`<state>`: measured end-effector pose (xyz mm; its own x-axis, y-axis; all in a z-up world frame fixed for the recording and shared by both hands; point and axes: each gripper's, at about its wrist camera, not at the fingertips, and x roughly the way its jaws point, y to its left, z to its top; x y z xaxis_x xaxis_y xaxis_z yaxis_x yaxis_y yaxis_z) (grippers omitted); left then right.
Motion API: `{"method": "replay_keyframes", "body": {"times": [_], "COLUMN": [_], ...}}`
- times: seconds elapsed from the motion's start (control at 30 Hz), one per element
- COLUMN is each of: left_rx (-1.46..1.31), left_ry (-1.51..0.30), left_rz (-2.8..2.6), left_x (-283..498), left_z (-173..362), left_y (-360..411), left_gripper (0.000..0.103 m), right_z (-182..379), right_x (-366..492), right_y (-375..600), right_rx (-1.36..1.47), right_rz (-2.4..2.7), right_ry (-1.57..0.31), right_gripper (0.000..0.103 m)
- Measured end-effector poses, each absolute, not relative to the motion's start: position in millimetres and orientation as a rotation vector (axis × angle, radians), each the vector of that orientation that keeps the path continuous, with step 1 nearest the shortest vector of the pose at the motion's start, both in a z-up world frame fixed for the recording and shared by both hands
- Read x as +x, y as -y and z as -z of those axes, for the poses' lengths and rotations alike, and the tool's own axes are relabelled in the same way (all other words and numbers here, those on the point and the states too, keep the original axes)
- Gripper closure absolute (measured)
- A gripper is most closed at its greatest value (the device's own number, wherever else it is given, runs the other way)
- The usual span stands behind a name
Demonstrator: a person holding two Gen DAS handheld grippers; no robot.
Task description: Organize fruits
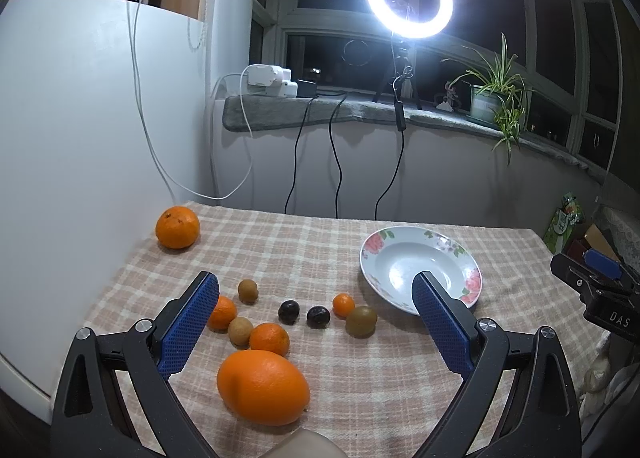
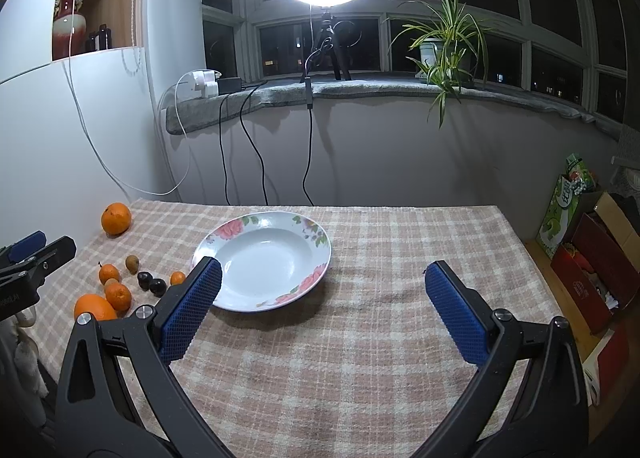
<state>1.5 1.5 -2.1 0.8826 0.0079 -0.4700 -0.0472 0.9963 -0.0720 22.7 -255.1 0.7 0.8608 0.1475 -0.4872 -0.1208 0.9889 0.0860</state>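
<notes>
Checked pink cloth (image 2: 360, 338) covers the table, and on it sits a flowered plate (image 2: 308, 278), bare inside. The left gripper (image 1: 316, 298) hangs with its fingers spread wide and nothing between them, above the fruit; the right gripper (image 2: 322, 282) is likewise spread and unladen, just right of the plate. Left of the plate lie a big orange (image 1: 263, 387), a second orange (image 1: 177, 227) well apart at the far corner, three mandarins (image 1: 269, 339), three brown kiwis (image 1: 361, 321) and two dark fruits (image 1: 289, 311), all on the cloth.
</notes>
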Motion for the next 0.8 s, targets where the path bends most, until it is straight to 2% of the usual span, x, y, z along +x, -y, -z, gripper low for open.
{"method": "replay_keyframes", "body": {"times": [0.8], "left_rx": [-0.081], "left_ry": [-0.491], "left_rz": [-0.033], "left_x": [2.7], "left_z": [2.4], "left_y": [-1.1], "left_gripper": [0.006], "right_z": [1.2], "right_x": [22.9], "right_y": [251.7], "right_rx": [0.061], "right_rz": [-0.143], "right_ry": [-0.52], "right_gripper": [0.0]}}
